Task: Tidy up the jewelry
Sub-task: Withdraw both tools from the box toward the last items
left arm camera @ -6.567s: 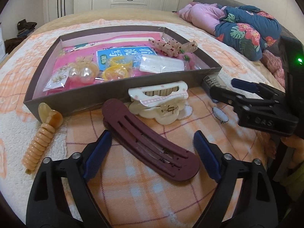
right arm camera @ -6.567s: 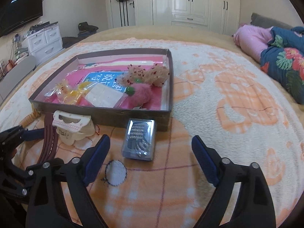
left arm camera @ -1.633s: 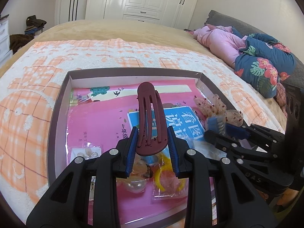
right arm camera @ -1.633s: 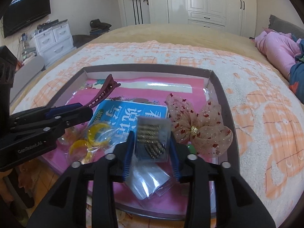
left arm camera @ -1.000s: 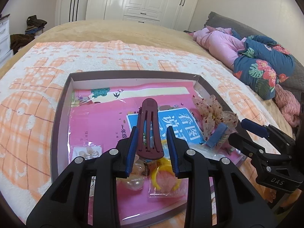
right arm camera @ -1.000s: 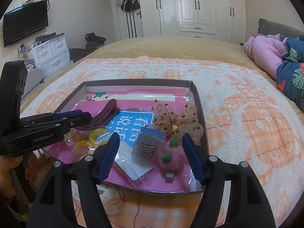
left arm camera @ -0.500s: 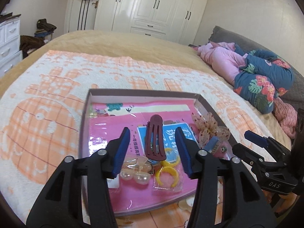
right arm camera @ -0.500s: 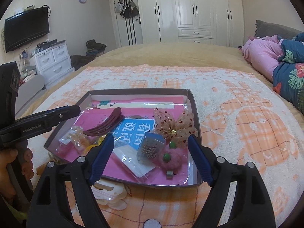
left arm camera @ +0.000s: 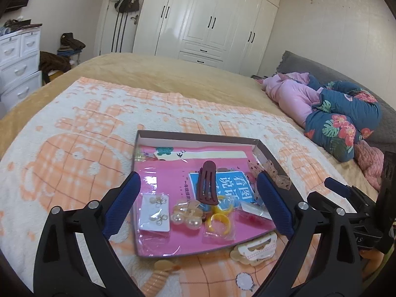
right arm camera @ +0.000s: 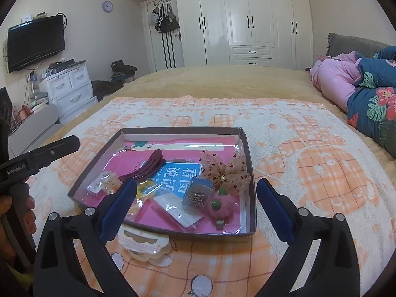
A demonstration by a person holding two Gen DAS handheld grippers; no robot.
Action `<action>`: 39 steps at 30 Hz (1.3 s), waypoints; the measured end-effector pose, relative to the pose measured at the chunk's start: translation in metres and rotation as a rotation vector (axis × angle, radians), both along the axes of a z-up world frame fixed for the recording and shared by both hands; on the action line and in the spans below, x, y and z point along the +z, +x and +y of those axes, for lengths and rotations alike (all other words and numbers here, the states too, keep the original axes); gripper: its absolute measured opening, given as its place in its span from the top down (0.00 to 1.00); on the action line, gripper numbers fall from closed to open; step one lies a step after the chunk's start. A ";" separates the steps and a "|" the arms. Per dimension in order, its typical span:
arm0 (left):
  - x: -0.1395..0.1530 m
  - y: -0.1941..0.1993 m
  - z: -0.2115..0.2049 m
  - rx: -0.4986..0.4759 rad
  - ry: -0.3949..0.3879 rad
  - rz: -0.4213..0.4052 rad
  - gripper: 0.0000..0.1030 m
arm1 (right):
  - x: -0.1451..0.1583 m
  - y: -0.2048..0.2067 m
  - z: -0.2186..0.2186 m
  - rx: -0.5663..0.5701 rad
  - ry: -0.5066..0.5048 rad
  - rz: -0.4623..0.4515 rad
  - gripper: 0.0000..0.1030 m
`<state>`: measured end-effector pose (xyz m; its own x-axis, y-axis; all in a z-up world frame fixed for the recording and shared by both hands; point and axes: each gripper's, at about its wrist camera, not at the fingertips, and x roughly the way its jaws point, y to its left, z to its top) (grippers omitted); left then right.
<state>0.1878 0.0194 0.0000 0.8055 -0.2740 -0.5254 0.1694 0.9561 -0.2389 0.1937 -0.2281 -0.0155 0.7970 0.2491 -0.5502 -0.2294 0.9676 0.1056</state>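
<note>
A shallow brown tray with a pink lining sits on the bed. The maroon hair clip lies flat in its middle, free of my left gripper, whose jaws are opening above it with nothing pressed between the pads. In the right wrist view the clear box of hairpins rests in the tray beside a pink pompom. My right gripper hangs above it, jaws opening and holding nothing. A white claw clip and an orange spiral clip lie on the blanket in front of the tray.
The tray also holds an earring card, pearl ties, yellow rings and a dotted bow. A folded floral quilt lies at the right of the bed. White drawers stand off the left side.
Both grippers have opened wide and drawn back and up from the tray. The maroon clip, gripped a second ago, now lies loose in the tray, as does the hairpin box.
</note>
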 end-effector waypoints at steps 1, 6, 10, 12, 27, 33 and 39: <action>0.001 -0.002 0.001 0.001 -0.002 0.000 0.15 | 0.001 -0.002 0.000 0.002 0.001 -0.001 0.08; -0.002 -0.015 0.006 0.011 0.007 0.006 0.14 | 0.004 -0.013 0.002 0.016 -0.002 -0.010 0.08; -0.006 -0.024 0.012 0.020 0.017 0.015 0.14 | 0.005 -0.021 0.005 0.034 -0.001 -0.013 0.08; -0.008 -0.030 0.016 0.028 0.020 0.018 0.14 | 0.006 -0.026 0.009 0.041 -0.002 -0.017 0.08; -0.010 -0.061 0.036 0.067 0.047 0.029 0.14 | 0.011 -0.051 0.036 0.141 0.012 -0.015 0.08; -0.015 -0.072 0.041 0.074 0.067 0.041 0.14 | 0.009 -0.059 0.044 0.168 0.007 -0.010 0.08; -0.021 -0.082 0.045 0.076 0.084 0.057 0.14 | 0.001 -0.067 0.047 0.181 0.013 0.009 0.08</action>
<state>0.1059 0.0640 -0.0207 0.7905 -0.1661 -0.5895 0.0838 0.9828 -0.1645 0.1270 -0.1816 -0.0142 0.7339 0.3949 -0.5526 -0.3984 0.9092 0.1206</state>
